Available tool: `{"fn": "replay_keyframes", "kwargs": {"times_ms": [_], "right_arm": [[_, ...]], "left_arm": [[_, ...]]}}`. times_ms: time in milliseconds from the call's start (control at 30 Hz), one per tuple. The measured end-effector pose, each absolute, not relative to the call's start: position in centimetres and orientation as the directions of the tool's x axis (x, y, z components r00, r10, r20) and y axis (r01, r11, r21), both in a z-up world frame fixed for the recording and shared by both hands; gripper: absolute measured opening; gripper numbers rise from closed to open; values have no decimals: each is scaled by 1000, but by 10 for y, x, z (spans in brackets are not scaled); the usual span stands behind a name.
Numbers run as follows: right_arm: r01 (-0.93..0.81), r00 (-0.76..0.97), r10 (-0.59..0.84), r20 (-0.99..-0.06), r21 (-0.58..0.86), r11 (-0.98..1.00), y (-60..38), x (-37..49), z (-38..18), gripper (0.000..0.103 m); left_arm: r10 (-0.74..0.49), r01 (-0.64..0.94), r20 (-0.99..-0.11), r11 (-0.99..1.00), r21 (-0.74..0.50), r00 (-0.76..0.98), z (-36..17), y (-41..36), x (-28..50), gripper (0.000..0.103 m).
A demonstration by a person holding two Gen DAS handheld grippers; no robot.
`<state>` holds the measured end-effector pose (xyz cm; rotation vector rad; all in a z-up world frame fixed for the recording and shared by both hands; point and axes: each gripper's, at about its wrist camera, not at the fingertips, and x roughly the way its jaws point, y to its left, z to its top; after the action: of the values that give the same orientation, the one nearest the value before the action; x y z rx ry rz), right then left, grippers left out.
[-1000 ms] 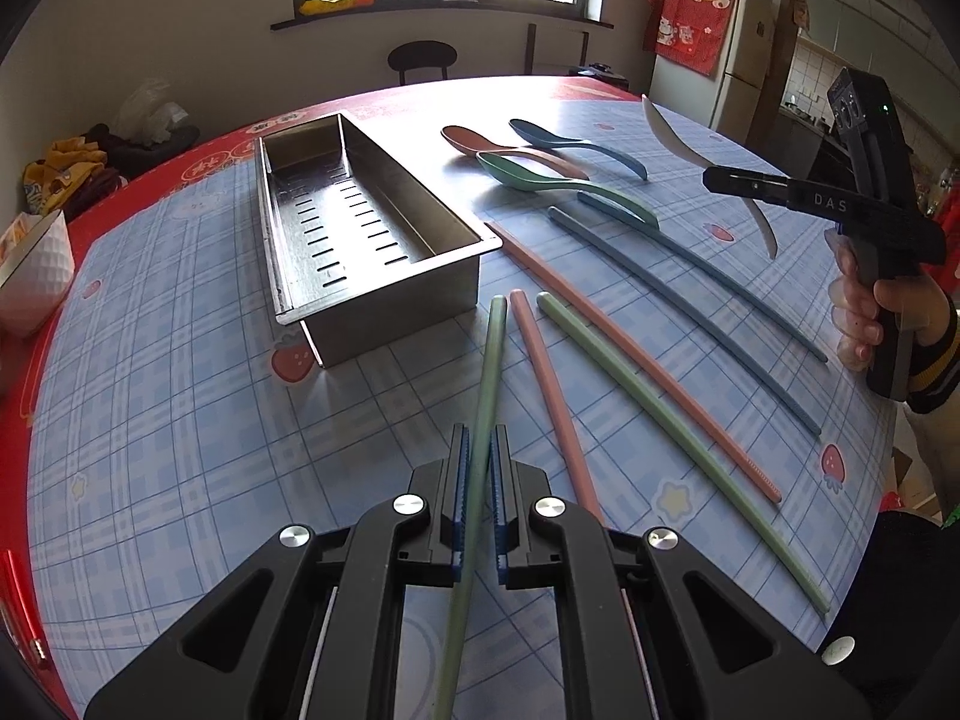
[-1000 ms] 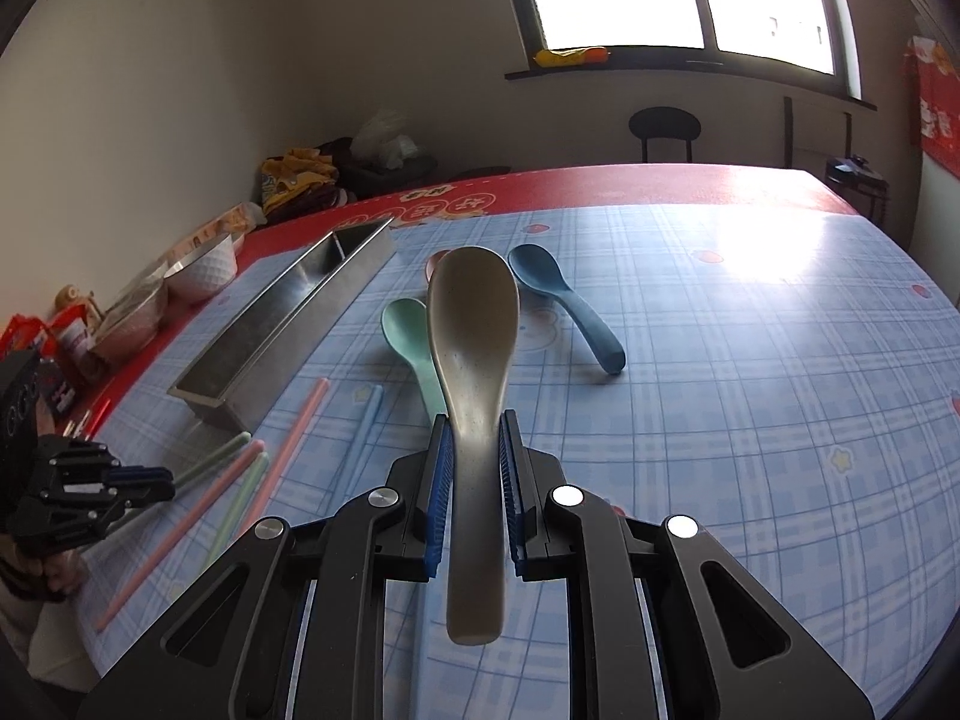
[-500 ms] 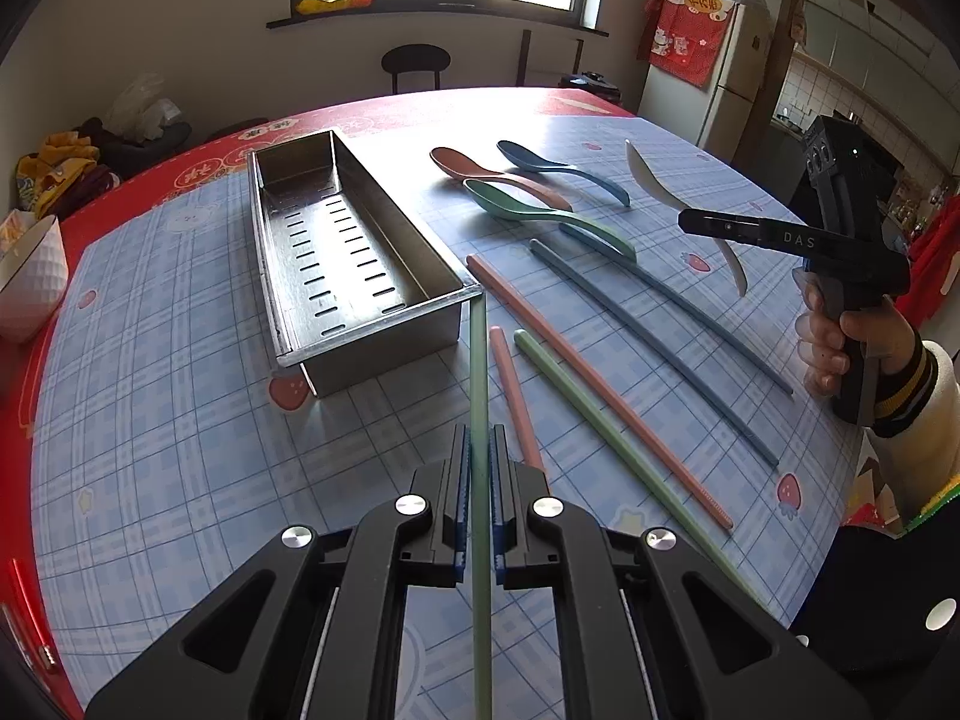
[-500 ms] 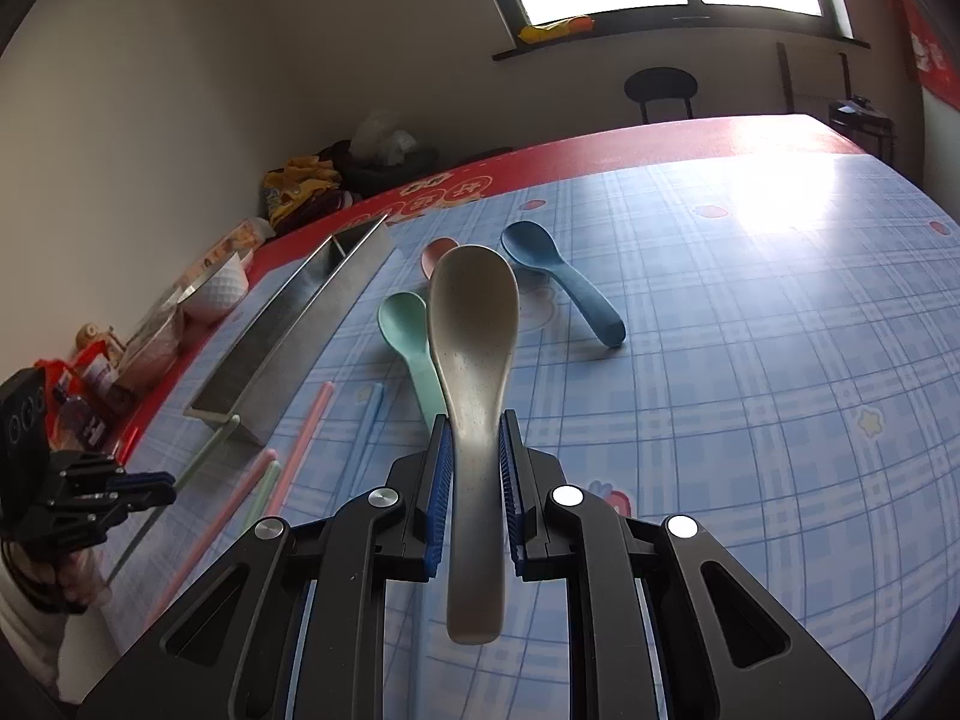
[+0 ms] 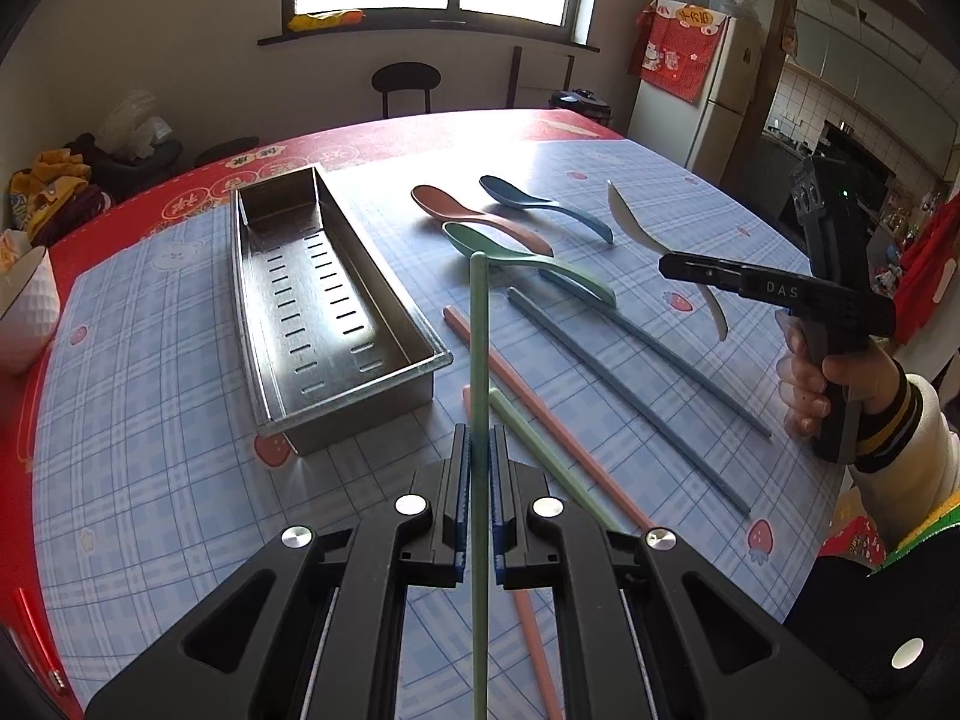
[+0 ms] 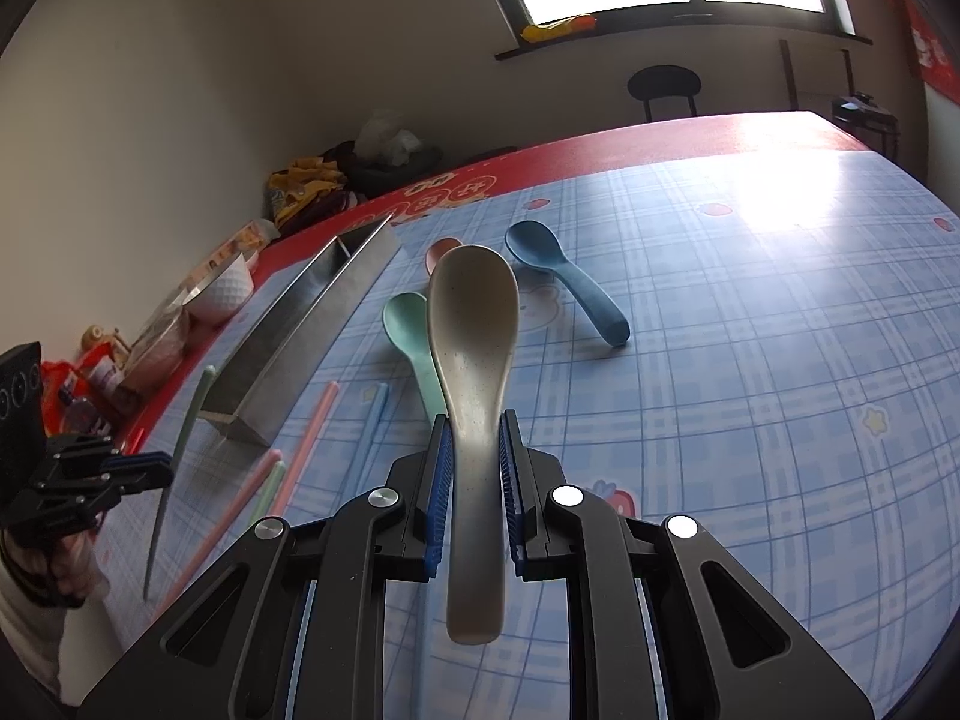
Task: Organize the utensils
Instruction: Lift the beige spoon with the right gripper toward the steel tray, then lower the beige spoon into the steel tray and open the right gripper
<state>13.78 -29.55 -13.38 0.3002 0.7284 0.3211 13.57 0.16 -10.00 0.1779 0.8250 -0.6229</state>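
Observation:
My left gripper (image 5: 479,450) is shut on a green chopstick (image 5: 478,348), held off the table with its tip raised over the spoons. A steel slotted tray (image 5: 336,300) lies just left of it. On the table lie a second green chopstick (image 5: 540,450), two pink chopsticks (image 5: 540,402), two blue chopsticks (image 5: 630,396), and pink (image 5: 456,210), blue (image 5: 528,201) and green (image 5: 516,255) spoons. My right gripper (image 6: 475,450) is shut on a beige spoon (image 6: 474,324), held in the air above the table. The same right gripper (image 5: 678,267) shows at the right of the left wrist view.
A white bowl (image 5: 24,306) stands at the table's left edge, with packets and a second bowl (image 6: 222,288) beside the tray. A chair (image 5: 405,84) and a fridge (image 5: 702,78) stand beyond the table. A person's hand (image 5: 822,384) grips the right tool.
The left gripper has risen with the green chopstick, whose tip has lifted off the table and swung up past the tray's corner. The right gripper keeps the beige spoon and has rolled slightly.

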Motion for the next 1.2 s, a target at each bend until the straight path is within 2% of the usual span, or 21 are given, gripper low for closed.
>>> {"fn": "replay_keyframes", "kwargs": {"times_ms": [433,867,1000,1133,1200], "right_arm": [[-179,697,389,-602,380,907,-296,138,-135,16],[-177,693,390,-606,382,907,-295,139,-137,16],[-175,691,389,-609,381,908,-294,140,-138,16],[-171,692,389,-608,385,907,-295,140,-139,16],[-168,691,389,-609,387,906,-296,141,-140,16]], "left_arm": [[-449,489,-708,856,-167,545,-101,19,165,6],[-462,401,-635,881,-250,619,-43,26,230,6],[-416,319,-660,909,-269,626,-44,19,273,6],[-365,222,-724,931,-290,585,-64,12,313,6],[-328,197,-754,945,-262,569,-77,7,323,6]]}}
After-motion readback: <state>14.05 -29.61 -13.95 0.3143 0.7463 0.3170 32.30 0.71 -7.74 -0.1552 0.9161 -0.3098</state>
